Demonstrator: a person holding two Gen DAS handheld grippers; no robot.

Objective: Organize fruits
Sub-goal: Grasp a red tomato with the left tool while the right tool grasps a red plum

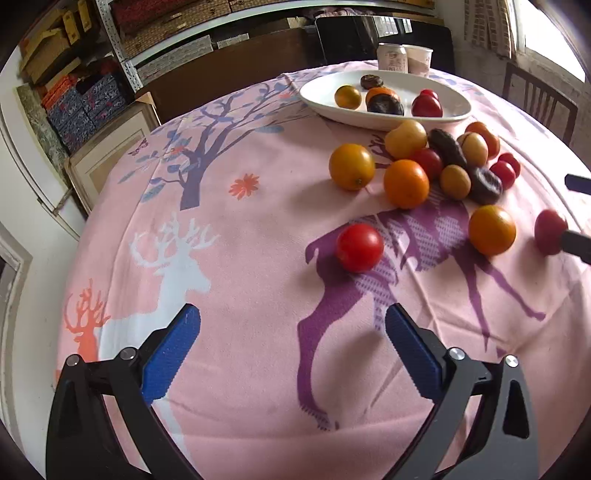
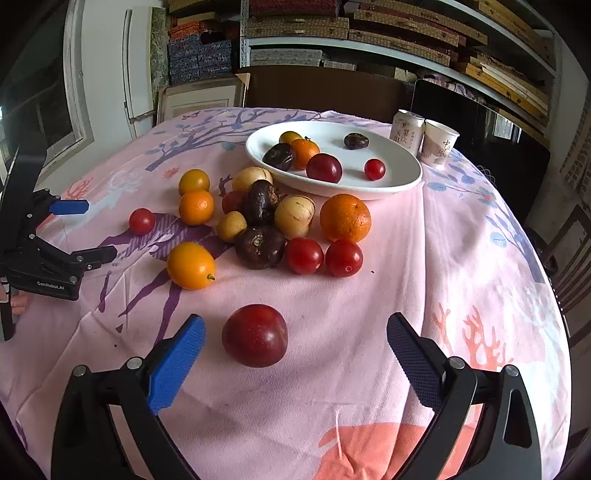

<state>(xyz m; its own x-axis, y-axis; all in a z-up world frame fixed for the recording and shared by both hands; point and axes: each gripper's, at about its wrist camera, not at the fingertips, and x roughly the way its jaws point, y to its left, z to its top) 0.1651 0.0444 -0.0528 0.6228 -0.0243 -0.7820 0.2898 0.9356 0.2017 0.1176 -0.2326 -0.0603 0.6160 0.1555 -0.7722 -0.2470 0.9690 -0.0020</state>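
Note:
A white oval plate (image 2: 399,181) at the far side of the table holds several fruits; it also shows in the left wrist view (image 1: 454,110). A pile of orange, red, yellow and dark fruits (image 2: 266,218) lies in front of it on the pink cloth. My right gripper (image 2: 295,332) is open, with a dark red plum (image 2: 255,335) on the cloth just ahead between its fingers, untouched. My left gripper (image 1: 291,321) is open and empty, a red tomato (image 1: 359,247) lying ahead of it to the right. The left gripper also shows in the right wrist view (image 2: 88,229).
A drink can (image 2: 406,131) and a paper cup (image 2: 439,146) stand behind the plate. Shelves with boxes (image 2: 369,29) line the back wall. A chair (image 1: 535,99) stands at the far right. The right gripper's fingertips (image 1: 576,243) enter the left view beside the plum (image 1: 550,230).

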